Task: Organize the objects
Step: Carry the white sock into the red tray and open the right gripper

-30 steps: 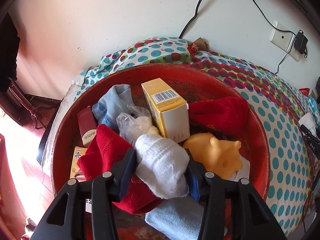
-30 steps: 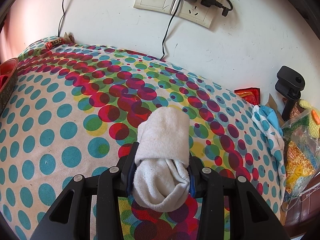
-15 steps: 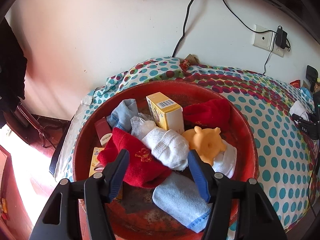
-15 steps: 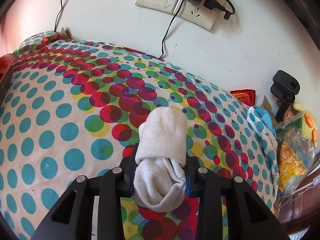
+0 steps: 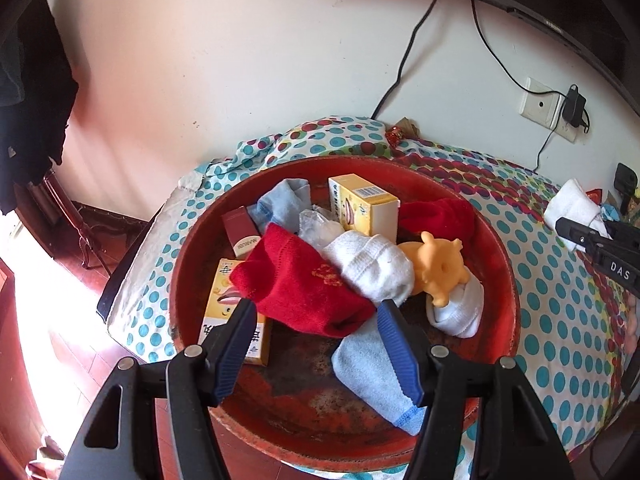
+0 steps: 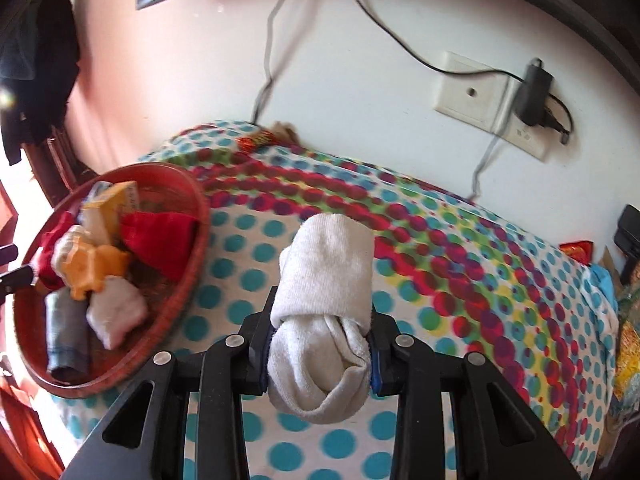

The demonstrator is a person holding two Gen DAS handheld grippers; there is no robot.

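A round red basket [image 5: 502, 280] on the dotted bedspread holds red socks [image 5: 304, 288], rolled white socks [image 5: 372, 264], light blue socks [image 5: 368, 376], yellow boxes [image 5: 362, 202] and an orange toy [image 5: 438, 268]. My left gripper [image 5: 316, 344] is open and empty above the basket's near side. My right gripper [image 6: 320, 354] is shut on a rolled white sock [image 6: 324, 292], held above the bedspread to the right of the basket [image 6: 188, 280]. That gripper and its sock [image 5: 572, 204] also show at the right edge of the left wrist view.
The dotted bedspread [image 6: 460, 280] runs right to a wall with sockets [image 6: 476, 92] and cables. Snack bags [image 6: 628, 344] and a black clamp [image 6: 630, 236] sit at the far right. A dark wooden stand [image 5: 84, 224] and floor lie left of the bed.
My left gripper let go of the rolled white sock in the basket, opened and pulled back. My right gripper swung left with its sock, bringing the basket into view.
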